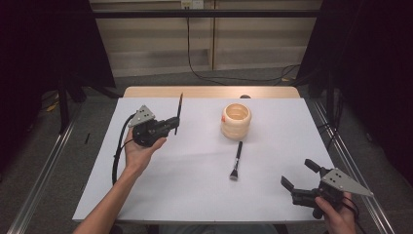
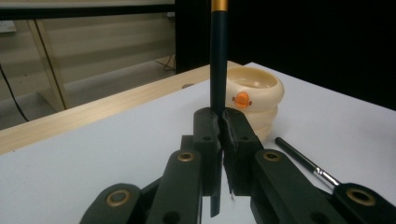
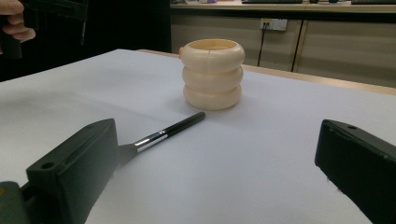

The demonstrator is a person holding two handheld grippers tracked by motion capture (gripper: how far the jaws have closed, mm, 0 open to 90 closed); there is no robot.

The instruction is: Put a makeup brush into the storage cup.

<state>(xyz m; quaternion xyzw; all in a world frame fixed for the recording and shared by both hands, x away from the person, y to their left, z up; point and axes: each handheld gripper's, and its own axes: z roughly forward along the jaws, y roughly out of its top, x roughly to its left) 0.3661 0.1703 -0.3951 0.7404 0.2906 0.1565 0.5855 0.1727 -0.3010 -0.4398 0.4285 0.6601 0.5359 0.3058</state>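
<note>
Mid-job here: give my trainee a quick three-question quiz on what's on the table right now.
1. True or false: the left gripper is shut on a brush.
2. How many brushes lie flat on the table?
3. The right gripper jaws are: A) open and empty, B) shut on the holder.

Key: 1 true; 2 one, the brush by the holder; 3 A.

White table [image 1: 195, 185] with cream holder [image 1: 235, 120], brush [image 1: 237, 161]
</note>
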